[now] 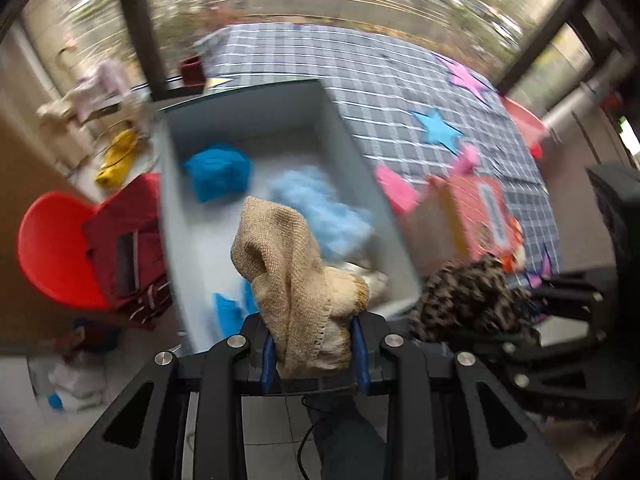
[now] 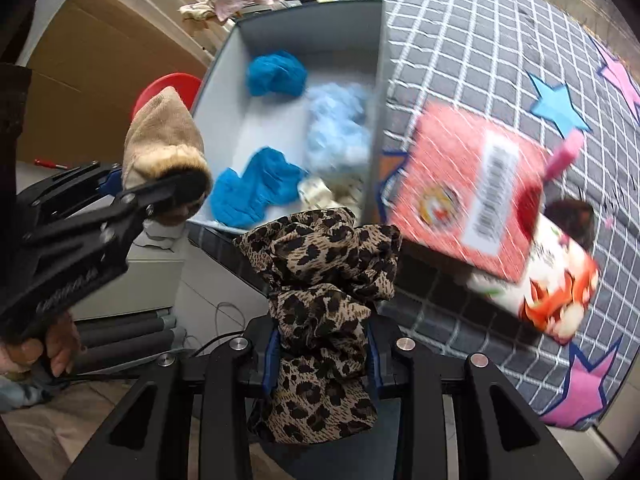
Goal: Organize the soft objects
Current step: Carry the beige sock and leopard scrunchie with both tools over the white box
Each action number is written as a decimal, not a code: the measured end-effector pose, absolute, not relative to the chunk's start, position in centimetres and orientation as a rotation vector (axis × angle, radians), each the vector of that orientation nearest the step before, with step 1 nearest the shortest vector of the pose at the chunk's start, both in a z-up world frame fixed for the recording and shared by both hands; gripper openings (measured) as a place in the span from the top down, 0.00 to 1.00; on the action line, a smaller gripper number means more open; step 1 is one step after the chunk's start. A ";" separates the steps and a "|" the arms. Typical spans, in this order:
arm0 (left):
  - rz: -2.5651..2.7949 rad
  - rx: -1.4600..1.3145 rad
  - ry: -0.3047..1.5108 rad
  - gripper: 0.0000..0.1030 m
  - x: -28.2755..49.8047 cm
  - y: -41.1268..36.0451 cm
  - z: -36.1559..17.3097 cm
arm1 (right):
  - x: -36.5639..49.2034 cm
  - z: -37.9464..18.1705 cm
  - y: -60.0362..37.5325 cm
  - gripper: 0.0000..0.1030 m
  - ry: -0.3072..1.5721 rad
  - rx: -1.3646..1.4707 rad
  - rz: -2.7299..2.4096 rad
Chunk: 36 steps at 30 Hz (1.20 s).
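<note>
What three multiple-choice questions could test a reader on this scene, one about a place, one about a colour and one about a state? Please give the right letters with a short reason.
1. Where does the red carton lie?
A. inside the grey box
B. on the checked cover, right of the grey box
C. on the floor

2. What colour is the fluffy item between the two bright blue cloths in the grey box?
A. pale blue
B. yellow
C. black

3. What is the state of the right gripper?
A. open and empty
B. shut on the leopard-print cloth
C. shut on the tan knitted cloth

Answers:
1 B, it rests on the checked cover beside the box wall.
2 A, it is pale blue.
3 B, its fingers clamp the leopard-print cloth; the left gripper holds the tan knitted cloth.
</note>
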<state>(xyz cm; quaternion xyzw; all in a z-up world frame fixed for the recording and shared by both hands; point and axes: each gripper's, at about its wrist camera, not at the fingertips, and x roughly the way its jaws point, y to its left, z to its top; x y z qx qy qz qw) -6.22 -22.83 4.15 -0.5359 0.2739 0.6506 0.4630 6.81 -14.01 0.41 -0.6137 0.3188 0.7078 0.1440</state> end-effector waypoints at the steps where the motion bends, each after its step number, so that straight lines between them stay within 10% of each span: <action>1: 1.610 -1.330 0.664 0.68 -6.7 -23.0 4.0 | 6.3 0.6 -13.9 0.66 0.910 -1.771 2.048; 36: 1.646 -1.465 0.611 0.68 -9.3 -22.8 1.1 | 0.4 0.3 -12.8 0.66 0.916 -1.811 2.077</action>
